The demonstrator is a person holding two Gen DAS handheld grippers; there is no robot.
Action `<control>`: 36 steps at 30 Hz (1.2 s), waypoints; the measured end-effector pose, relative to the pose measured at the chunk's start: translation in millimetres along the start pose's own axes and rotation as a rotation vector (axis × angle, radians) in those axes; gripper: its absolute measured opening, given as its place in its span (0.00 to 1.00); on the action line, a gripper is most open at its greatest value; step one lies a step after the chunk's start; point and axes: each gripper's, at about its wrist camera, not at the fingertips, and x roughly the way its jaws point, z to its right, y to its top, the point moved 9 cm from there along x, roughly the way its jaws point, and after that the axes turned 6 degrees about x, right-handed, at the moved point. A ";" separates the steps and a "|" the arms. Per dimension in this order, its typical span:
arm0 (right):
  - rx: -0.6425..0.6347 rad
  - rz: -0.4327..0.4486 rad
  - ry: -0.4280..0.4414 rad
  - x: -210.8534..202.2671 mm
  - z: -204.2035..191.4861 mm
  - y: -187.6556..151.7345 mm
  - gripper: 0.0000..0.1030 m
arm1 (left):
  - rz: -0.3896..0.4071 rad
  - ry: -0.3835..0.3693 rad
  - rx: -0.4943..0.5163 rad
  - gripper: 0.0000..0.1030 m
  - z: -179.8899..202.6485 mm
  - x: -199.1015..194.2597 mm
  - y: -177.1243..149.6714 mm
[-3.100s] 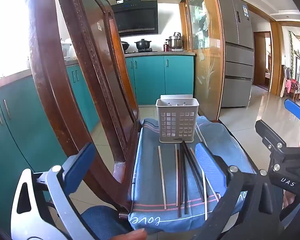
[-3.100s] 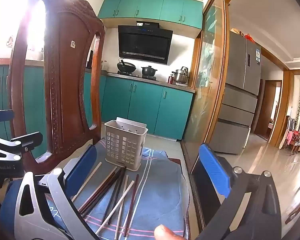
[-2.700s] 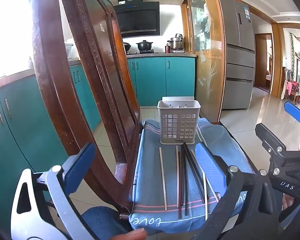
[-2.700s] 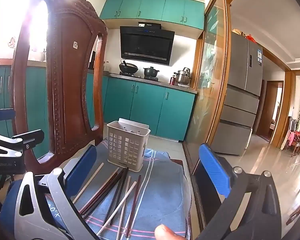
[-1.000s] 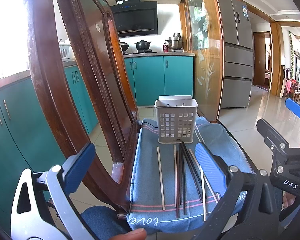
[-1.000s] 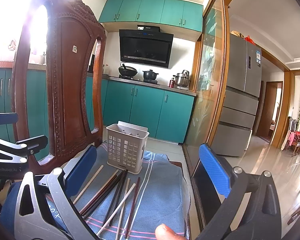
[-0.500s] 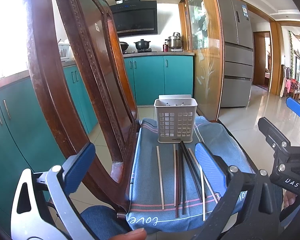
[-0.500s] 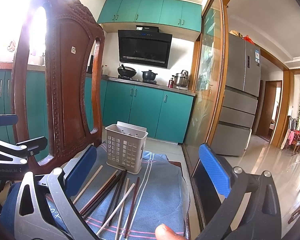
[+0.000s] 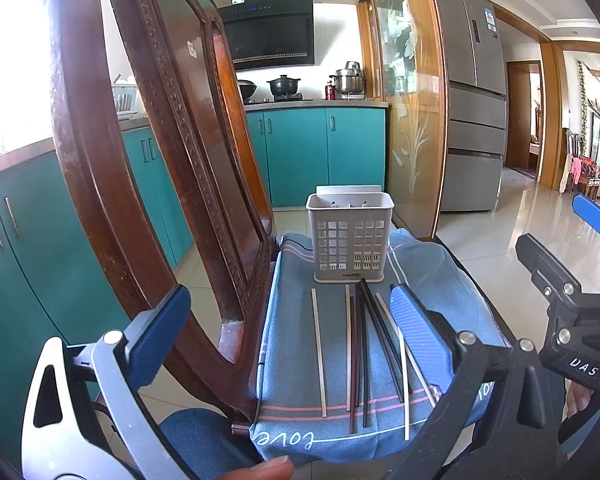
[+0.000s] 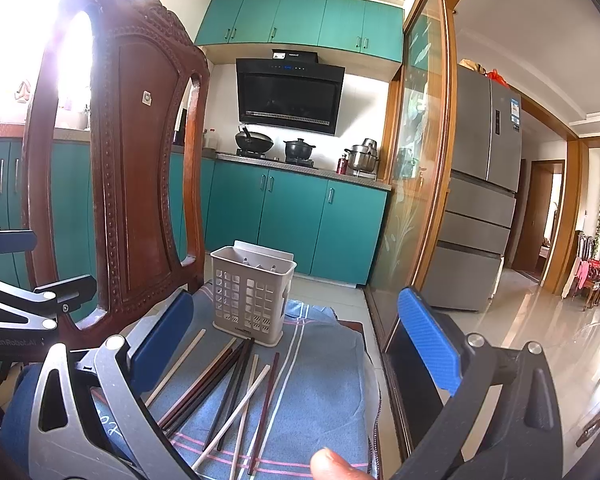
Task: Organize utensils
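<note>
Chopsticks (image 9: 360, 344) are laid lengthwise before the slotted holder (image 9: 349, 236), long axes aimed at it. Both the left gripper (image 9: 292, 344) and right gripper (image 10: 296, 344) are held apart, empty, the left squarer on.

- Chopsticks (image 9: 318, 348): about eight loose ones at lower centre; they overlap, so the exact count is unclear.
- Utensil holder (image 9: 350, 248): one.
- Blue cloth (image 9: 440, 280): one.
- Wooden chair (image 9: 100, 200): one.
- Grippers: two, the left gripper (image 9: 288, 320) and the right gripper (image 10: 296, 336).
- Pots (image 10: 299, 148) on the counter, centre frame: three.
- Range hood (image 10: 290, 96): one.
- Fridge (image 10: 484, 200): one.
</note>
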 end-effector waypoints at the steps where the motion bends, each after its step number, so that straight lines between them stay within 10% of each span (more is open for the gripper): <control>1: 0.000 0.000 0.000 -0.1 0.2 0.1 0.98 | 0.000 0.000 0.000 0.97 -0.1 -0.1 -0.1; 36: -0.002 -0.005 0.017 3.9 -5.1 -3.5 0.97 | -0.010 -0.005 0.000 0.97 1.0 2.4 -2.7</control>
